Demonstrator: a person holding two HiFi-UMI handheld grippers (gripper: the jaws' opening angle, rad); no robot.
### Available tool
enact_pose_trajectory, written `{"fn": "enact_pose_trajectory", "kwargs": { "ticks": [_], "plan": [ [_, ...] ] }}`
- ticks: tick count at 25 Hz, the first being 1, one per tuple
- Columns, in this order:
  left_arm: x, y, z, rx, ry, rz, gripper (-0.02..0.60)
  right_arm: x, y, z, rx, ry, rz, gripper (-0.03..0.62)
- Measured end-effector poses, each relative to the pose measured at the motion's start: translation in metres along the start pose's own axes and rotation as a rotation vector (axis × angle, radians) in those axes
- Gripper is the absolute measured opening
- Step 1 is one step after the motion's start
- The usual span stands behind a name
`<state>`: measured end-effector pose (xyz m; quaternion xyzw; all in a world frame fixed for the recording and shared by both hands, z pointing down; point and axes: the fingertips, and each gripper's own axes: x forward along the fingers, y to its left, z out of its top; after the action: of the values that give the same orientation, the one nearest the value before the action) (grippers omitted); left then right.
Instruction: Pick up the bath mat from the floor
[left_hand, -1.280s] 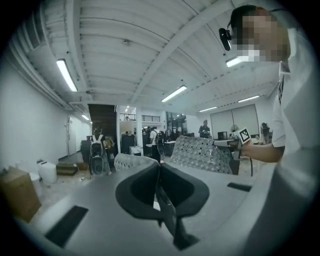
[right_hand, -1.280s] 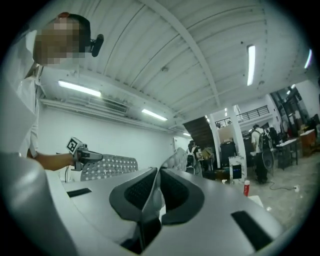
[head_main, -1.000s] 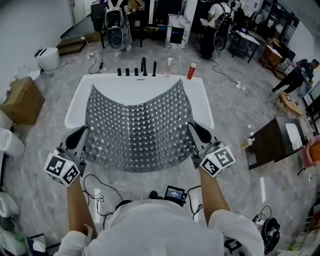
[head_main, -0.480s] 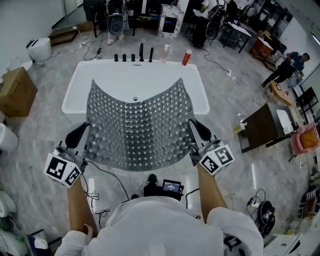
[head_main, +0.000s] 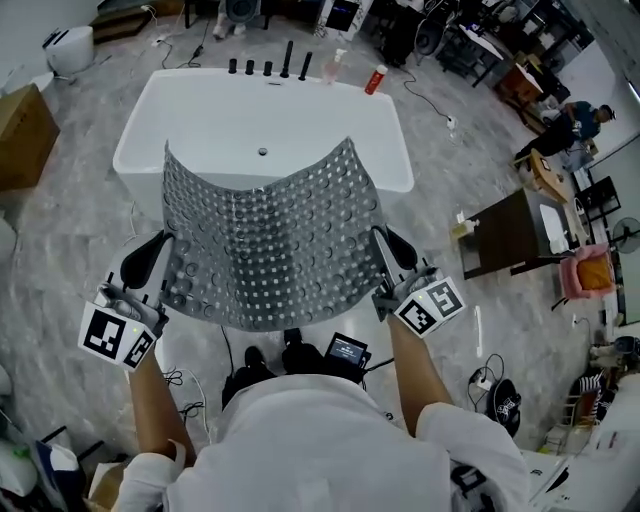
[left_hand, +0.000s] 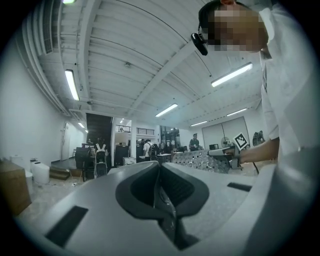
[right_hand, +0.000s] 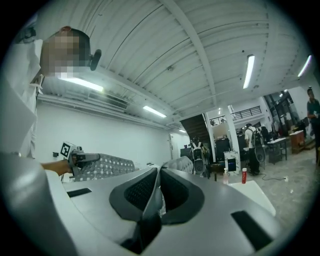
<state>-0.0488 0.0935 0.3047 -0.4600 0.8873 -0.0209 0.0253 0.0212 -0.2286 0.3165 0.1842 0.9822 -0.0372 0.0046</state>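
A person holds the bath mat (head_main: 265, 240) clear of the floor (head_main: 60, 230), stretched over the near end of a white bathtub (head_main: 250, 110). The left gripper (head_main: 165, 262) and right gripper (head_main: 385, 262) are each clamped tight on a side edge of the mat, and the thin sheet is pinched flat between the closed jaws in both gripper views. The mat sags in the middle and hides the tub's near rim, while its far corners ride higher than its far edge. It is grey and flexible, with rows of round cups and a central band of small square studs. Marbled floor lies open left of the tub. A dark side table (head_main: 500, 235) stands near its right side.
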Motion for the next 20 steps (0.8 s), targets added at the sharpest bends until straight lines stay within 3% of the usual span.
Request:
{"fn": "enact_pose_trajectory", "kwargs": {
  "ticks": [5, 11, 14, 20],
  "plan": [
    [0.001, -0.017, -0.009, -0.029, 0.025, -0.023, 0.018, -0.003, 0.002, -0.011, 0.026, 0.053, 0.055, 0.043],
    [0.006, -0.032, -0.010, -0.013, 0.041, 0.008, 0.018, -0.019, -0.009, -0.016, 0.019, 0.011, 0.066, 0.043],
    [0.023, -0.044, -0.009, -0.049, 0.032, 0.023, 0.018, -0.035, -0.029, -0.014, -0.016, -0.004, 0.058, 0.043],
    [0.068, -0.085, -0.006, -0.033, 0.074, 0.007, 0.018, -0.062, -0.082, -0.008, 0.016, -0.037, 0.045, 0.043]
  ]
}}
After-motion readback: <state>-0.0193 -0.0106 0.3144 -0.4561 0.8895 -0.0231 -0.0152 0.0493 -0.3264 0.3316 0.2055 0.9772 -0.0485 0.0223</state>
